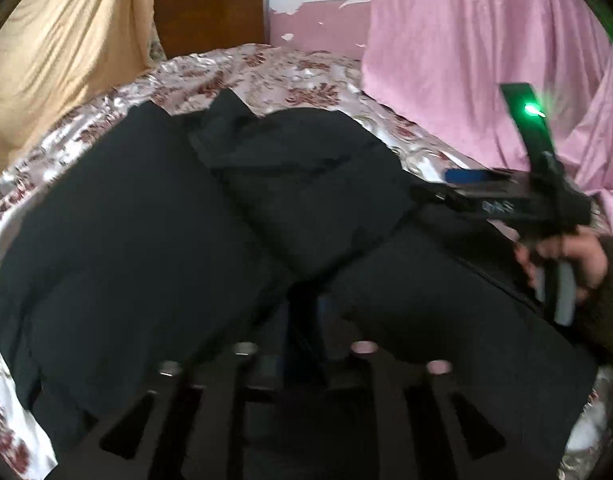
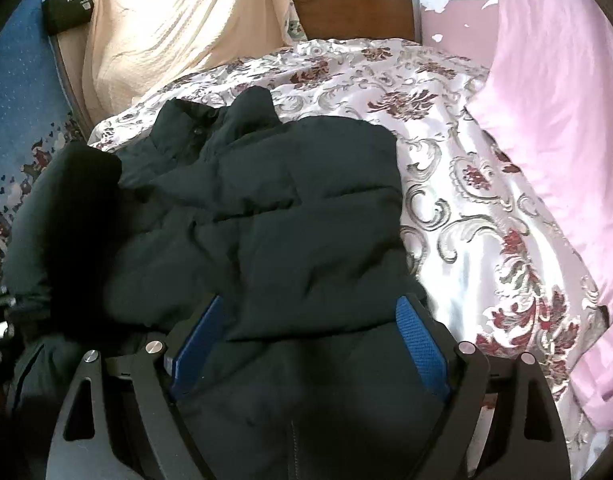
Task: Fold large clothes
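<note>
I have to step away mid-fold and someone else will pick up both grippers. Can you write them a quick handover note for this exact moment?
Right gripper: open, blue pads spread wide with the near edge of the black puffer jacket bunched between them; not clamped.
Left gripper: low over the jacket's near side; its fingers are mostly hidden by dark fabric, so its state cannot be told.
Jacket: on the floral bedspread, collar toward the wooden headboard, one side panel folded over the body, puffy and uneven.
Done: first side fold seems started.
Left: probably fold the other side, bring the hem toward the collar, flatten.
</note>
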Demonstrator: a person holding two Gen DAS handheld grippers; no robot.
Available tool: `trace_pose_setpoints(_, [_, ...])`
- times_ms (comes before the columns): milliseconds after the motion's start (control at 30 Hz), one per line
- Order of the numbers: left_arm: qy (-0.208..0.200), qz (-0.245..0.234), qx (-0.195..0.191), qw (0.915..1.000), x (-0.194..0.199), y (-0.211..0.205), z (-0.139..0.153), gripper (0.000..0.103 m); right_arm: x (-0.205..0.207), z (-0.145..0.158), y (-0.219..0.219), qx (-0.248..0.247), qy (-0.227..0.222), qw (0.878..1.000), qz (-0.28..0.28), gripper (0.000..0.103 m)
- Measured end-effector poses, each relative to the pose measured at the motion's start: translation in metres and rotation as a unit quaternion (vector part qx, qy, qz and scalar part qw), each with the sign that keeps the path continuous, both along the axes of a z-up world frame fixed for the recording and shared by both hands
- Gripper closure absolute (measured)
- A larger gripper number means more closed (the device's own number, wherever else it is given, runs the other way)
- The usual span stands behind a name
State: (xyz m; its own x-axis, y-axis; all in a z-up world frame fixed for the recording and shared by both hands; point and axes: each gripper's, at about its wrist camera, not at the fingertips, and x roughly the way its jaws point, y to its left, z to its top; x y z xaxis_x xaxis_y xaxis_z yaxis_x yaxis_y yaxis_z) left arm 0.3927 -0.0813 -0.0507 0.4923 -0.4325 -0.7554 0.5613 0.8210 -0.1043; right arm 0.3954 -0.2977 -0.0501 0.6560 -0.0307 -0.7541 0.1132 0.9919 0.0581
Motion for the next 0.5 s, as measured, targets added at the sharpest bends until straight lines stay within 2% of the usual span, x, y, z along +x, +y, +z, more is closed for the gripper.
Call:
trace_pose_setpoints(67, [-0.005,-0.001,-0.017,0.9998,-0.014,0.008,0.005,0.032,0.001,0.001,0.005,0.003,-0.007,1.0,0.016,0.019])
trace_pose_setpoints(100, [-0.009,-0.002,-0.028,0.9996,-0.02,0.012,0.007,0.024,0.003,0.003,0.012,0.0,-0.016,0.999,0.029,0.019])
trace_pose_setpoints(267, [0.01,0.021,-0.061,0.9979,-0.047,0.041,0.015,0.023,-0.002,0.017,0.056,-0.038,-0.058,0.993,0.098,0.019])
trace_pose_setpoints(367, [0.013,0.087,-0.057,0.9945,-0.056,0.066,0.023,0.022,-0.01,0.023,0.097,-0.088,-0.094,0.979,0.16,0.018])
trace_pose_setpoints(400, [0.014,0.119,-0.049,0.9916,-0.058,0.078,0.026,0.021,-0.013,0.022,0.108,-0.102,-0.103,0.974,0.175,0.018])
trace_pose_setpoints(467, [0.019,0.192,-0.038,0.9805,-0.063,0.103,0.029,0.02,-0.019,0.022,0.136,-0.139,-0.121,0.96,0.211,0.018])
trace_pose_setpoints(500, [0.019,0.232,-0.033,0.9719,-0.065,0.117,0.031,0.02,-0.022,0.02,0.153,-0.16,-0.13,0.95,0.232,0.018])
